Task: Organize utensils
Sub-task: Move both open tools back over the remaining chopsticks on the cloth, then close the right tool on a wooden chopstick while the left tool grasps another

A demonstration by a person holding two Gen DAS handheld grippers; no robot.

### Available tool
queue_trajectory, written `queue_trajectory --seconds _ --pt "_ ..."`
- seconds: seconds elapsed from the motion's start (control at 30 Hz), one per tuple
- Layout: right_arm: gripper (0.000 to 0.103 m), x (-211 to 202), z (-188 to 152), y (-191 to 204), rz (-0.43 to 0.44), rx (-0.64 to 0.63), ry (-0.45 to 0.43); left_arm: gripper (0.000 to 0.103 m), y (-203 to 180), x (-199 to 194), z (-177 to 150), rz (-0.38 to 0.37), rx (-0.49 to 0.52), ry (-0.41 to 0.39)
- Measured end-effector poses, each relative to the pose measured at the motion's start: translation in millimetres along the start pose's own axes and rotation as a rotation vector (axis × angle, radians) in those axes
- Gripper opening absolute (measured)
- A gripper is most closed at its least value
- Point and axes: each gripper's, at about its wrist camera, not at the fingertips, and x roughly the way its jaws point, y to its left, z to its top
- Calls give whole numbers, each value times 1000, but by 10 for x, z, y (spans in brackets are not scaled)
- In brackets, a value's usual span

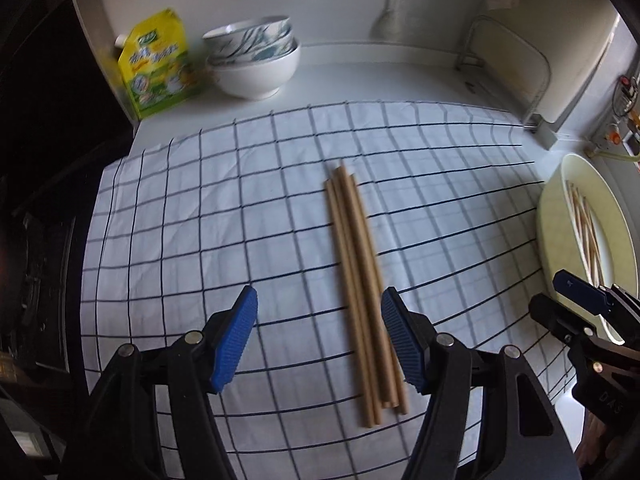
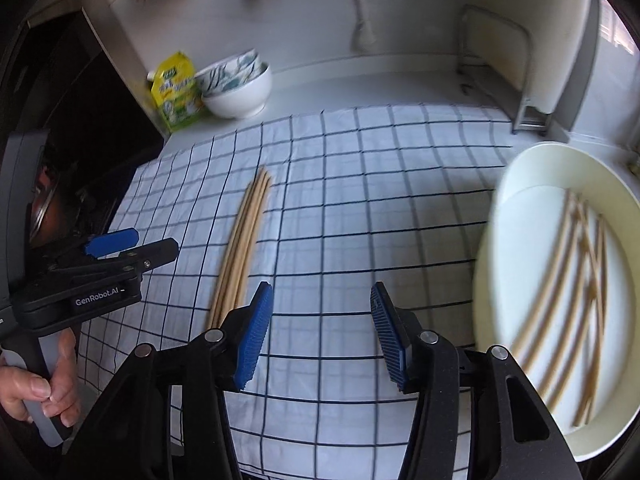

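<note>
Left gripper [image 1: 318, 340], marked "GenRobot.AI", was spread above bundled chopsticks [image 1: 360, 292] on the checked cloth [image 1: 200, 220]. Right gripper [image 2: 320, 336] was spread, empty, beside the plate [image 2: 500, 208] holding loose chopsticks [image 2: 568, 292].

matt wooden chopsticks [image 1: 362, 300] lying on a creased checked cloth [image 1: 224, 220]. ribbed blue rubbery pads [image 1: 236, 340] set in matt black plastic arms, with small shiny metal rivets, on the left gripper [image 1: 318, 336]; same make on the right gripper [image 2: 320, 336]. glossy cream tray [image 2: 504, 200], smooth. glazed ceramic bowls [image 1: 256, 64], shiny. glossy yellow plastic pouch [image 1: 158, 64]. smooth white counter [image 1: 380, 84].
</note>
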Motion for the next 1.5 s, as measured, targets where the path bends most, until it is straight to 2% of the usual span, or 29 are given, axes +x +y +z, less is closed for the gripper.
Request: queue_trajectory --seconds 0.3,0.53,1.03,1.5 --pt "49 568 -25 391 -9 -67 90 63 382 251 -132 -4 -28 40" --pt "49 865 -77 569 -31 -95 128 64 484 387 -188 -23 -21 62" --pt "49 1002 -148 682 -94 -131 136 66 497 462 -196 -65 -22 66" --pt "50 950 -157 552 -116 -106 118 68 320 508 -285 -80 16 79"
